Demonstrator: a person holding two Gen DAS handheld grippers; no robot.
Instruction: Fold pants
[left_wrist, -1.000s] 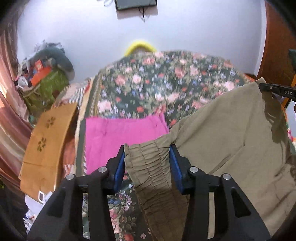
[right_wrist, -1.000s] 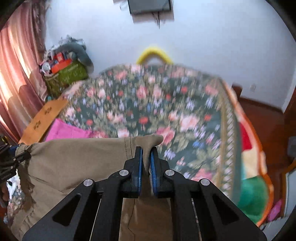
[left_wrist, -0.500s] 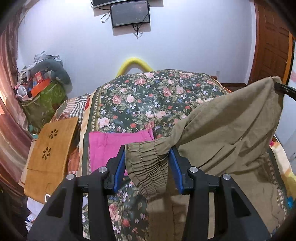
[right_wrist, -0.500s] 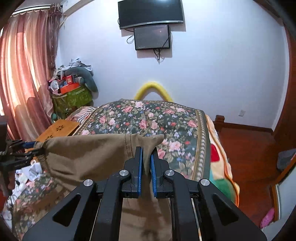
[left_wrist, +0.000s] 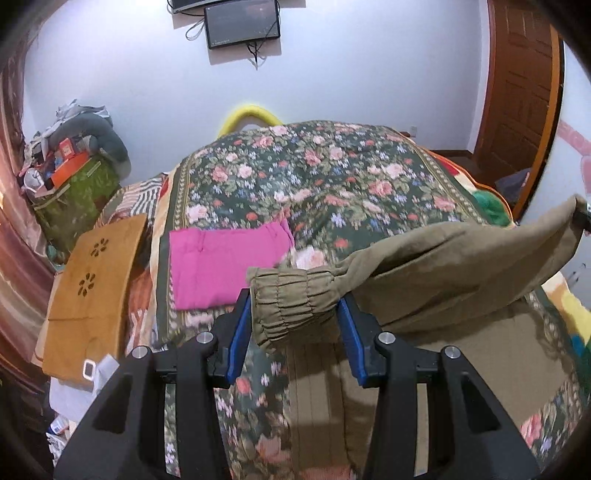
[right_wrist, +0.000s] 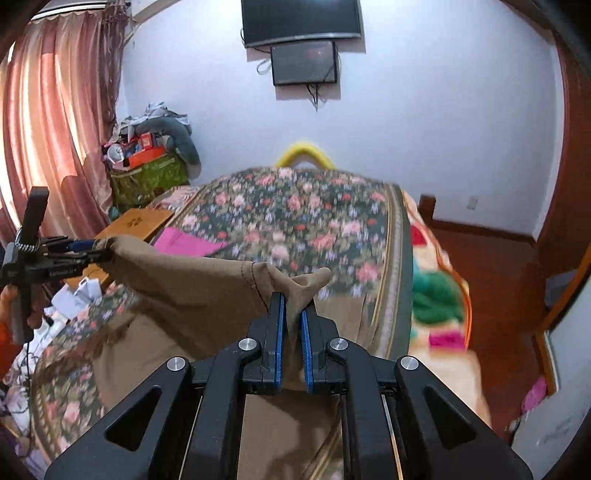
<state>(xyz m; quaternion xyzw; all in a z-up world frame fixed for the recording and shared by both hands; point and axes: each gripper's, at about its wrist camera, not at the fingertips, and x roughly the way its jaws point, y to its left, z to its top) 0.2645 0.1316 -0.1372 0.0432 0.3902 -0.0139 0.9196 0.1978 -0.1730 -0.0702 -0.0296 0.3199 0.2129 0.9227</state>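
Well, from the left wrist, the left gripper (left_wrist: 295, 325) is clamped on the gathered elastic waistband of the olive pants (left_wrist: 443, 266) — cloth stretching off to its right, above the floral bedspread (left_wrist: 332, 177), with a folded pink garment (left_wrist: 221, 266) just ahead. From the right wrist, the right gripper (right_wrist: 291, 325) pinches the far corner tight; the waist edge runs crosswise between grippers, legs hanging below. Best to keep that edge taut and level before laying it down.
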